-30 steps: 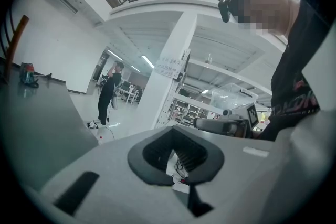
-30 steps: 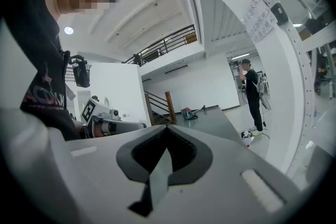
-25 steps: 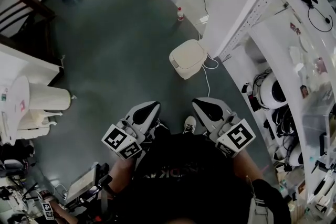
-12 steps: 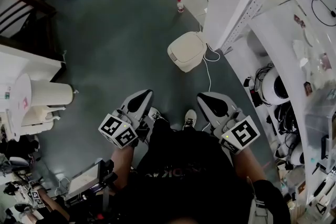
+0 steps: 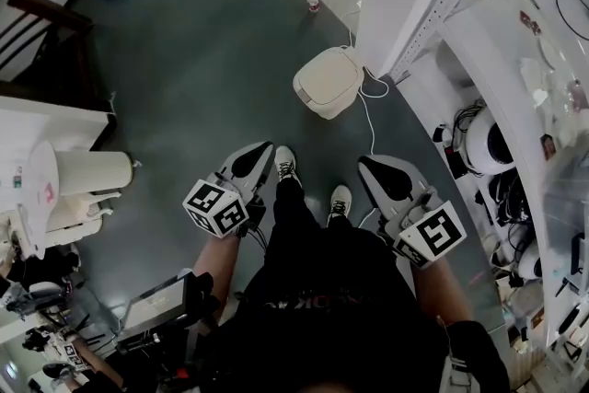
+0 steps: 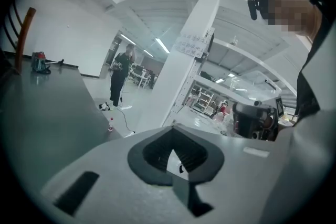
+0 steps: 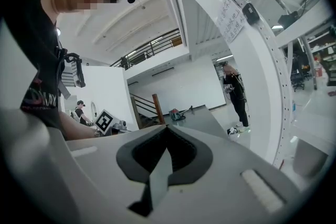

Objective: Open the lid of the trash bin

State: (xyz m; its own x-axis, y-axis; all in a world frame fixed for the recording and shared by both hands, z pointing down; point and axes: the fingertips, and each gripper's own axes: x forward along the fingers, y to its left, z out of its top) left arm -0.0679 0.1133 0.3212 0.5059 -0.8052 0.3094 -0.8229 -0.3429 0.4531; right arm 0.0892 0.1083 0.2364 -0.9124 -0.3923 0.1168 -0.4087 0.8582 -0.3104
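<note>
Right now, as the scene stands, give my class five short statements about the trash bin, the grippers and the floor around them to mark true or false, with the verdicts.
1. The lid of the trash bin is down. True.
2. The left gripper touches the trash bin. False: it is held near the person's legs, well short of the bin.
3. Both the left gripper and the right gripper have their jaws together with nothing between them. True.
4. A bottle stands on the lid. False: it stands on the floor beyond the bin.
5. A white cable runs along the floor beside the bin. True.
</note>
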